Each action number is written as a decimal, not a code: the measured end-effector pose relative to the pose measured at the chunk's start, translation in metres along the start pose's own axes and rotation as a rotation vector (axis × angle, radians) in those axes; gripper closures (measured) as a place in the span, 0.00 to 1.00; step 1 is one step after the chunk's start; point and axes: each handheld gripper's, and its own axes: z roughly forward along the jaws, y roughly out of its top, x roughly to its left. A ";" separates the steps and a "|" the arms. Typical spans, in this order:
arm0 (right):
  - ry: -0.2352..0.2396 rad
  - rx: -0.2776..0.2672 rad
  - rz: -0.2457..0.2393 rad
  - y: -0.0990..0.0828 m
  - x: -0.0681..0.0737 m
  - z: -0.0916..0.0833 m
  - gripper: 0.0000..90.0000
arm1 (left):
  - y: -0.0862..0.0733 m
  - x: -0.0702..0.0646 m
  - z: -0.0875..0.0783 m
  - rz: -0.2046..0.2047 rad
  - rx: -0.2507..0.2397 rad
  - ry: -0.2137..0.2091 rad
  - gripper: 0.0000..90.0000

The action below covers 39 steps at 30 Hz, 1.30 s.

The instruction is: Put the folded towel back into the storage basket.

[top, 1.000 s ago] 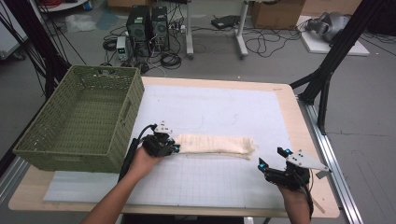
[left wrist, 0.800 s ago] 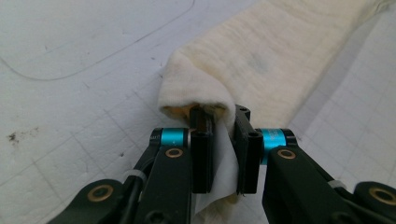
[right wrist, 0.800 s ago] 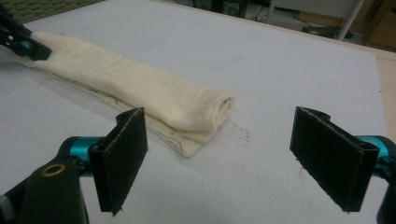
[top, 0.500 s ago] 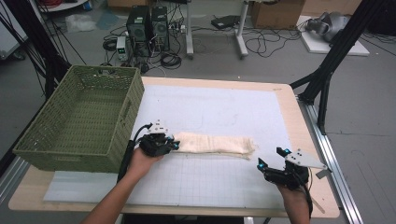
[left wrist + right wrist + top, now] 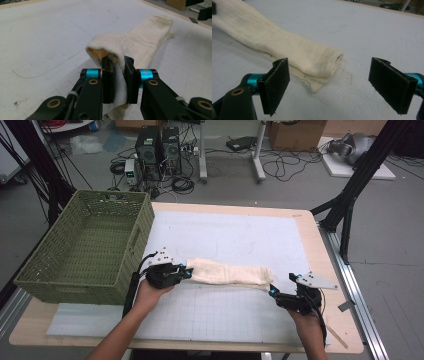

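A cream folded cloth (image 5: pixel 230 272) lies stretched out across the white mat (image 5: pixel 235 235). My left gripper (image 5: pixel 186 271) is shut on the cloth's left end, and the left gripper view shows the fabric (image 5: pixel 140 45) pinched between the two black jaws (image 5: pixel 119 82). My right gripper (image 5: pixel 272 291) stands open just in front of the cloth's right end. In the right gripper view that end of the cloth (image 5: pixel 312 62) lies between and beyond the wide-apart pads (image 5: pixel 277 80), untouched.
A green woven basket (image 5: pixel 90 245) stands at the table's left edge, close to my left hand. The wooden table edge (image 5: pixel 330 270) runs along the right. Beyond the table, computer towers (image 5: pixel 160 145) and cables sit on the floor.
The right gripper has crept slightly left, closer to the cloth's right end. The left gripper has kept its hold and barely moved.
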 end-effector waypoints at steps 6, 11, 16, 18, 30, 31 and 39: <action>-0.007 0.063 0.037 0.010 -0.001 0.034 0.19 | 0.000 0.000 -0.001 0.008 0.009 -0.001 0.88; -0.009 0.075 0.033 0.012 0.000 0.045 0.22 | 0.000 -0.001 -0.001 0.014 0.005 0.003 0.88; -0.005 0.105 0.054 0.007 -0.004 0.051 0.27 | 0.000 -0.003 -0.001 0.018 0.000 0.005 0.87; 0.005 0.132 0.058 0.005 -0.004 0.053 0.30 | 0.000 -0.003 -0.001 0.017 0.000 0.005 0.87; 0.131 0.216 0.126 0.001 0.000 0.058 0.82 | -0.006 -0.003 -0.001 0.018 0.017 0.021 0.88; 0.134 0.215 0.126 0.001 0.001 0.058 0.84 | -0.008 -0.003 -0.001 0.018 0.021 0.022 0.88; 0.134 0.217 0.025 0.004 0.004 0.056 0.89 | -0.011 -0.006 -0.004 0.028 0.011 0.037 0.88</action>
